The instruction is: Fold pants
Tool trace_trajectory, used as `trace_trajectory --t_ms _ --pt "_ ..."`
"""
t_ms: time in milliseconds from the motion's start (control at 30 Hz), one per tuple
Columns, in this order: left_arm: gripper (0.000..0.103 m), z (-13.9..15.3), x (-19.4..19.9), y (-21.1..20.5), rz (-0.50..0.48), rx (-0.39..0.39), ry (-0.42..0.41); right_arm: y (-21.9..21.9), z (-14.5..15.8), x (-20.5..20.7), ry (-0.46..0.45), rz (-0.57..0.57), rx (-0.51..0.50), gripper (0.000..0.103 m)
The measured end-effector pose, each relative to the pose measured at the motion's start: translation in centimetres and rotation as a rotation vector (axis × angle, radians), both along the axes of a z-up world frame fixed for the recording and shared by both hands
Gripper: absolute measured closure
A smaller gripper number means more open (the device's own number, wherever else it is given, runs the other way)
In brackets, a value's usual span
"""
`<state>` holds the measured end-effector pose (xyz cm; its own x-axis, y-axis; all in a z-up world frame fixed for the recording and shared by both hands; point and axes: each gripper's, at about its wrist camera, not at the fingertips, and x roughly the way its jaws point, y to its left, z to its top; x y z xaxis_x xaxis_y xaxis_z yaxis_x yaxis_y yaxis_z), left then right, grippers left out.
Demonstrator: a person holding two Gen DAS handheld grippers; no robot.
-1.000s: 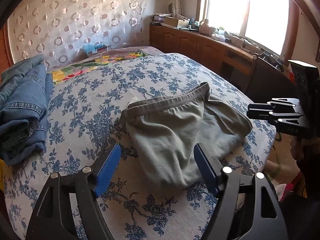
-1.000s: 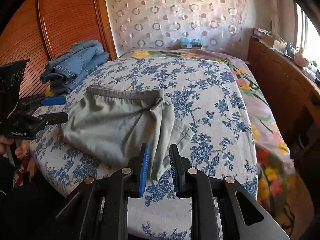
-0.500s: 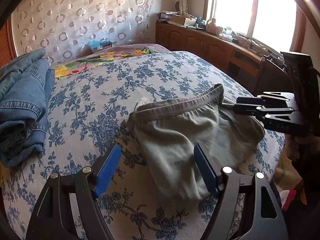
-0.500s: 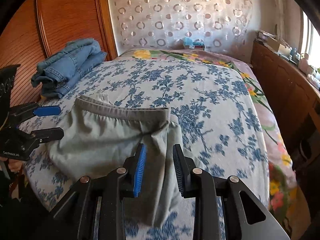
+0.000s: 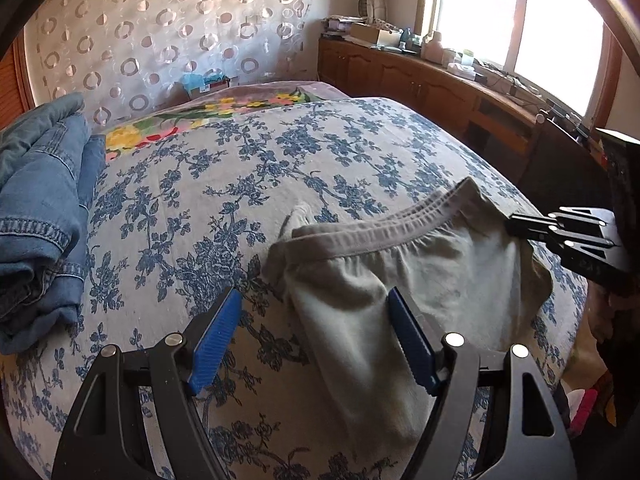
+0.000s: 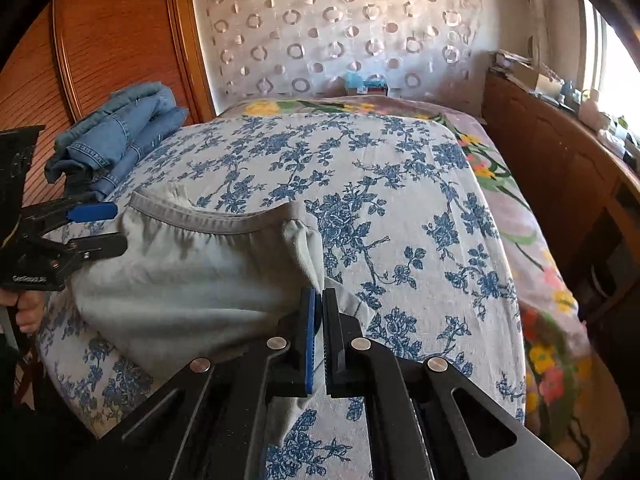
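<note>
Grey-green pants (image 5: pixel 400 276) with an elastic waistband lie bunched on the blue-flowered bedspread (image 5: pixel 248 184); they also show in the right wrist view (image 6: pixel 188 280). My left gripper (image 5: pixel 316 332) is open, its fingers astride the pants' left side just above the cloth. It shows from the side in the right wrist view (image 6: pixel 104 228), still open. My right gripper (image 6: pixel 319 304) is shut on a fold of the pants at their right edge. It shows in the left wrist view (image 5: pixel 516 222), closed on the cloth below the waistband's right end.
A pile of folded blue jeans (image 5: pixel 40 216) lies at the bed's left side, also in the right wrist view (image 6: pixel 116 136). A wooden cabinet (image 5: pixel 440 88) with clutter runs under the window. A wooden wardrobe (image 6: pixel 100 40) stands behind the jeans.
My right gripper has moved onto the pants' right edge and closed on a fold. My left gripper has stayed open and come closer over the pants' left side.
</note>
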<state>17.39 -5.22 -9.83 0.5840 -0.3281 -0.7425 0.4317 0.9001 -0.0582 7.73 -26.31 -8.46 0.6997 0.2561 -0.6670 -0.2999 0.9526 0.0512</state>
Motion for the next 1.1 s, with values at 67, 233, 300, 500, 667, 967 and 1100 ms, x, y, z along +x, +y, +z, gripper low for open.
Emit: trace_trajectory --t_ms 67,233,300,500,667,967,1100 --pt "0.027 -0.1 0.3 0.1 0.002 -0.006 0.006 0.1 0.3 0.2 -0.011 -0.003 0.003 0.094" --pt "0.032 -0.4 1.1 0.0 -0.005 -0.005 0.017 0.6 0.0 1.0 -0.01 0.024 0.005 0.076" --pt "0.032 -0.6 1.3 -0.1 0.0 0.003 0.018 0.7 -0.3 1.4 -0.008 0.014 -0.007 0.059" --pt "0.045 -1.3 1.7 -0.2 -0.003 0.003 0.03 0.9 -1.2 2.9 0.025 0.003 -0.016 0.053" --pt "0.068 -1.1 1.7 -0.4 -0.024 -0.025 0.026 1.2 -1.2 3.2 0.023 0.01 -0.022 0.053" --pt "0.088 0.8 1.6 -0.5 -0.014 -0.074 -0.028 0.9 -1.7 3.1 0.019 0.017 -0.001 0.053" --pt "0.083 -0.3 2.8 -0.4 0.013 -0.049 0.034 0.9 -1.7 2.8 0.014 0.017 0.002 0.053"
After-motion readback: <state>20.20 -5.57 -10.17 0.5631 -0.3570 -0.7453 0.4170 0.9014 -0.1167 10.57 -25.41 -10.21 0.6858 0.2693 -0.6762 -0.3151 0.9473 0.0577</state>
